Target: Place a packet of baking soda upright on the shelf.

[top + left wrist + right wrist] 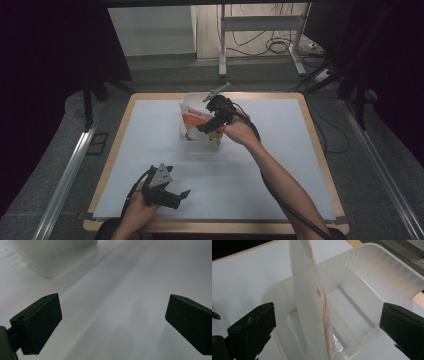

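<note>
Right gripper (207, 126): jaws apart over the clear bin (186, 136), gripping nothing.
Pouch (312, 302): upright in the bin, edge-on between the jaws; the high view shows its orange face.
Left gripper (181, 194): jaws spread, empty, near table edge (107, 170).

I see a translucent, frosted plastic tub (367, 270) holding a glossy white-and-orange pouch (312, 305), on a smooth matt white sheet (280, 175) over a pale wooden table (320, 150); my jaws look matt black.

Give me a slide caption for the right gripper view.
Open right gripper straddling a pouch standing in a translucent bin.
</note>
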Action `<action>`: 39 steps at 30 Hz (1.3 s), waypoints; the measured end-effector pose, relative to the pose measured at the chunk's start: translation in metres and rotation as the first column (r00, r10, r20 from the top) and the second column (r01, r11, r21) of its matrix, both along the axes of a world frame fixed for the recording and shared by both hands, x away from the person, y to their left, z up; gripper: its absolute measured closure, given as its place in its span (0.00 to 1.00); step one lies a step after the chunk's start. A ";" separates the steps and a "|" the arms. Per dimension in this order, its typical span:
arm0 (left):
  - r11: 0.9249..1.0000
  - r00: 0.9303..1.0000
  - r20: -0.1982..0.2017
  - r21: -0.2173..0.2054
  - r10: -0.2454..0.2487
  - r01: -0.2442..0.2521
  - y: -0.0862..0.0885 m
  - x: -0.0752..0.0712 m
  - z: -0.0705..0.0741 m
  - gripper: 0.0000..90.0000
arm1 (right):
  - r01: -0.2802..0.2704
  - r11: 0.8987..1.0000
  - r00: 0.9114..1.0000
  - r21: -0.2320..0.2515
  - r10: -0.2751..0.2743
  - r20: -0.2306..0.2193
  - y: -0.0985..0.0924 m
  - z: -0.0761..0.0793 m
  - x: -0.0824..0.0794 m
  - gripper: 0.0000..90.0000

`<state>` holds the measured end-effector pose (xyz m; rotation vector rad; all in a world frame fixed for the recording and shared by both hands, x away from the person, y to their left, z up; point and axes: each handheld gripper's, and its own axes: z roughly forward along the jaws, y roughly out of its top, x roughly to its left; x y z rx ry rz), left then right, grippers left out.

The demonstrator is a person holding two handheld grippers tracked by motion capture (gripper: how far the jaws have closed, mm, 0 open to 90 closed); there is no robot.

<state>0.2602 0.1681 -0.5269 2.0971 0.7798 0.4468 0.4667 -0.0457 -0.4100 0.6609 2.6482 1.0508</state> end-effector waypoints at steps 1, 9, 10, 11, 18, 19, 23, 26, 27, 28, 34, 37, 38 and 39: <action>1.000 1.000 0.000 0.000 0.000 0.000 0.000 0.000 0.000 0.01 | 0.000 1.000 1.000 0.000 0.000 0.000 0.000 0.000 0.000 0.00; 0.998 0.999 -0.037 -0.057 0.001 -0.003 0.003 0.001 0.001 0.00 | 0.007 1.000 1.000 0.023 -0.007 0.000 -0.008 0.003 -0.003 0.01; 0.998 0.999 -0.043 -0.061 -0.001 -0.002 0.003 0.002 0.001 0.00 | 0.006 1.000 1.000 0.024 -0.006 0.001 -0.010 0.003 -0.003 0.01; 0.998 0.999 -0.046 -0.058 -0.001 -0.001 0.003 0.002 0.000 0.00 | 0.009 1.000 1.000 0.026 -0.009 0.001 -0.012 0.003 -0.004 0.01; 1.000 1.000 -0.023 -0.027 -0.003 0.002 0.001 0.001 -0.001 0.00 | 0.012 0.999 1.000 0.037 -0.012 0.003 -0.020 0.005 -0.006 0.00; 1.000 1.000 -0.019 -0.023 -0.005 0.005 0.001 0.001 -0.001 0.00 | 0.013 0.999 1.000 0.039 -0.013 0.003 -0.021 0.005 -0.007 0.00; 1.000 1.000 -0.002 -0.010 -0.011 0.011 0.000 0.000 -0.001 0.00 | 0.011 0.999 1.000 0.052 -0.012 0.015 -0.029 0.009 -0.010 0.00; 1.000 1.000 0.001 -0.005 -0.010 0.010 0.000 0.000 0.000 0.00 | 0.011 0.998 1.000 0.055 -0.012 0.018 -0.031 0.011 -0.011 0.00; 1.000 1.000 0.001 -0.006 -0.009 0.009 0.000 0.000 0.000 0.00 | 0.007 0.999 1.000 0.053 -0.009 0.028 -0.034 0.013 -0.014 0.01; 1.000 1.000 0.003 -0.006 -0.009 0.009 0.000 0.000 0.000 0.00 | 0.007 0.999 1.000 0.053 -0.009 0.028 -0.034 0.013 -0.014 0.01; 1.000 1.000 0.009 -0.004 -0.010 0.010 0.000 0.000 0.000 0.00 | 0.004 0.999 0.999 0.051 -0.006 0.045 -0.040 0.016 -0.020 0.01; 1.000 1.000 0.011 -0.002 -0.009 0.009 0.000 0.000 0.000 0.00 | 0.004 0.998 0.999 0.060 -0.007 0.042 -0.045 0.018 -0.024 0.01; 1.000 1.000 0.012 -0.001 -0.008 0.008 0.000 0.000 0.000 0.00 | 0.001 0.998 0.999 0.060 -0.003 0.044 -0.046 0.018 -0.025 0.01; 1.000 1.000 0.012 -0.001 -0.008 0.008 -0.001 0.000 0.000 0.00 | 0.000 0.998 0.999 0.060 -0.003 0.044 -0.048 0.018 -0.027 0.01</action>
